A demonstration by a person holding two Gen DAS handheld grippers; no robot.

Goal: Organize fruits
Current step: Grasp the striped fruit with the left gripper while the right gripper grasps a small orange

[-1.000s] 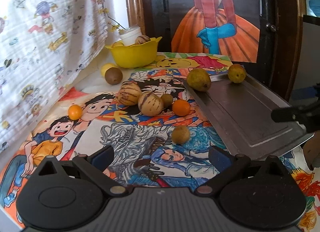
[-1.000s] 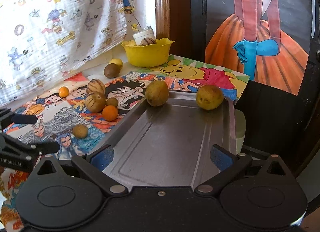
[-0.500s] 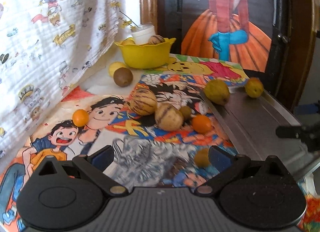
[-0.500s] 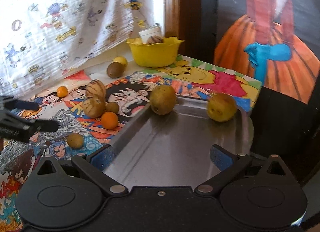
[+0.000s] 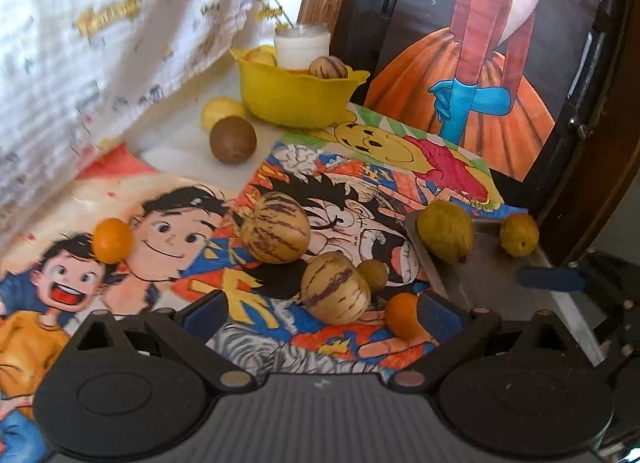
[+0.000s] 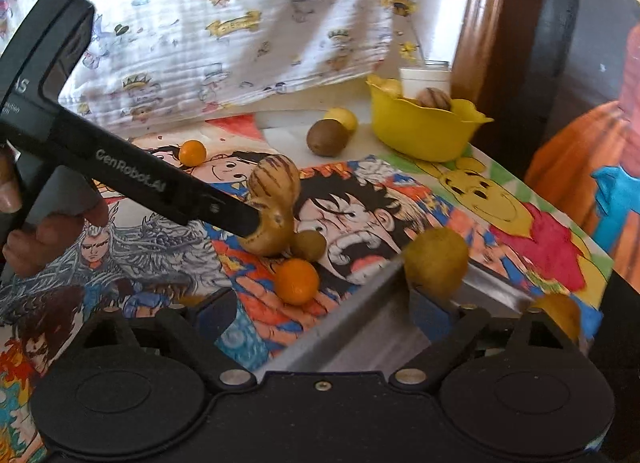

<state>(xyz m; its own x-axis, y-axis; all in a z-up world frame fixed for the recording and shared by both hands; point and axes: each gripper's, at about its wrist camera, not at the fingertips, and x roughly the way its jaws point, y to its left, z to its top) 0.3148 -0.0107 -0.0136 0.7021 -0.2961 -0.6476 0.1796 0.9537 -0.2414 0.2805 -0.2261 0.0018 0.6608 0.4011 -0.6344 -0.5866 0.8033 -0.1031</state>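
My left gripper (image 5: 320, 309) is open, its jaws either side of a striped melon-like fruit (image 5: 335, 288) on the cartoon mat. A second striped fruit (image 5: 276, 232) lies behind it, a small brown fruit (image 5: 373, 273) and an orange (image 5: 402, 315) to its right. A metal tray (image 5: 480, 283) holds two yellow-green pears (image 5: 444, 236) (image 5: 519, 233). My right gripper (image 6: 326, 311) is open and empty over the tray's left rim (image 6: 352, 303). The right wrist view shows the left gripper's finger (image 6: 192, 199) against the striped fruit (image 6: 268, 233).
A yellow bowl (image 5: 296, 93) with fruit and a white jar (image 5: 301, 45) stand at the back. A brown fruit (image 5: 233, 139) and a yellow one (image 5: 221, 111) lie beside it. A small orange (image 5: 112, 240) sits at left. A patterned curtain (image 5: 100, 43) hangs on the left.
My left gripper has moved forward until its jaws flank the nearer striped fruit. My right gripper has swung left, from over the tray toward its left rim.
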